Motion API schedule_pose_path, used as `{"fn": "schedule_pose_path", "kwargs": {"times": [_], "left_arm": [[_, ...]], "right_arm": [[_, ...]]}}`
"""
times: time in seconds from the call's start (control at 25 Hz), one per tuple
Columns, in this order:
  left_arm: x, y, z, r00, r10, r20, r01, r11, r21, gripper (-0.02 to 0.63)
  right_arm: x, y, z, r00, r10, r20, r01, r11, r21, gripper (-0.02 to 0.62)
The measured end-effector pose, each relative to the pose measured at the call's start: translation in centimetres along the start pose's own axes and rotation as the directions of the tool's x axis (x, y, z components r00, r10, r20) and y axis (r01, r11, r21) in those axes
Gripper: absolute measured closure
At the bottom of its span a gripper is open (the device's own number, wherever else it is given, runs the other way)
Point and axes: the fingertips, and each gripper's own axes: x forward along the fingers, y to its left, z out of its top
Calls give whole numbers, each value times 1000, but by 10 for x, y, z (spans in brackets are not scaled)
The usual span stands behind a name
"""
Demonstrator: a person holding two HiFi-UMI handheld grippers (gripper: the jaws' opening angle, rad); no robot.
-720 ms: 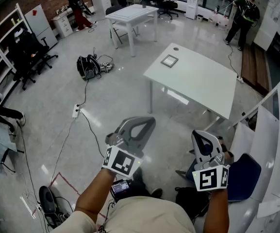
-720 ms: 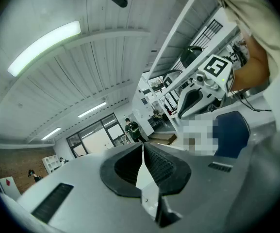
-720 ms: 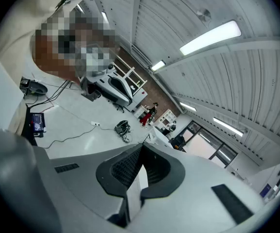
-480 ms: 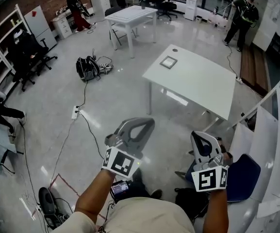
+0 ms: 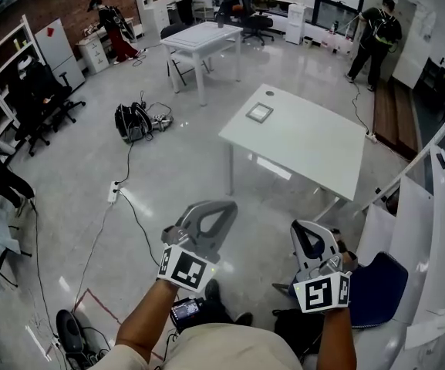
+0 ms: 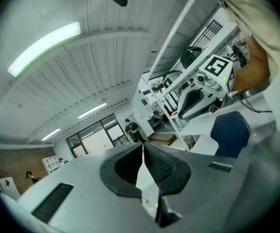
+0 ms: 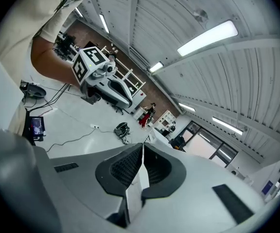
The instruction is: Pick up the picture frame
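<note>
Head view: picture frame (image 5: 259, 113) lies flat on the white table (image 5: 307, 141), near the table's far corner and close to its left edge. Nothing touches it. A small dark spot sits at that same far corner, just beyond the frame; too small to identify.

Left gripper (image 5: 224, 206) and right gripper (image 5: 305, 230) are both held low in front of the person, over the floor on the near side of the table and well apart from the frame. Each marker cube faces the camera.

Left gripper view: the two dark ribbed pads meet at the tips, so the claw is clenched with nothing between. This camera is tilted up toward the ceiling lights, and the other gripper shows at upper right.

Right gripper view: pads also pressed together, clenched on nothing. The other gripper shows at upper left.

Surroundings, head view: a blue chair (image 5: 372, 287) stands just beside the right gripper. A black backpack (image 5: 132, 122) lies on the floor, well to the left of the table. A cable (image 5: 133, 206) trails across the floor. A second white table (image 5: 199, 33) stands farther back. A person (image 5: 376, 33) stands at the far right of the room.
</note>
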Motion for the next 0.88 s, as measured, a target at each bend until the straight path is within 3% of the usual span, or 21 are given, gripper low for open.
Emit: {"fn": "schedule_pose_path", "kwargs": {"times": [0.48,0.88], "left_arm": [[10,6,-6,1000,-21,8,21,1000,1,583],[31,55,-33,998,-61,26,61,998,-9,583]], "right_arm": [[8,-6,-4,1000,-19,-19,19,1000,22,568],[59,-19,1,997,-54,-57,57,997,60,568]]}}
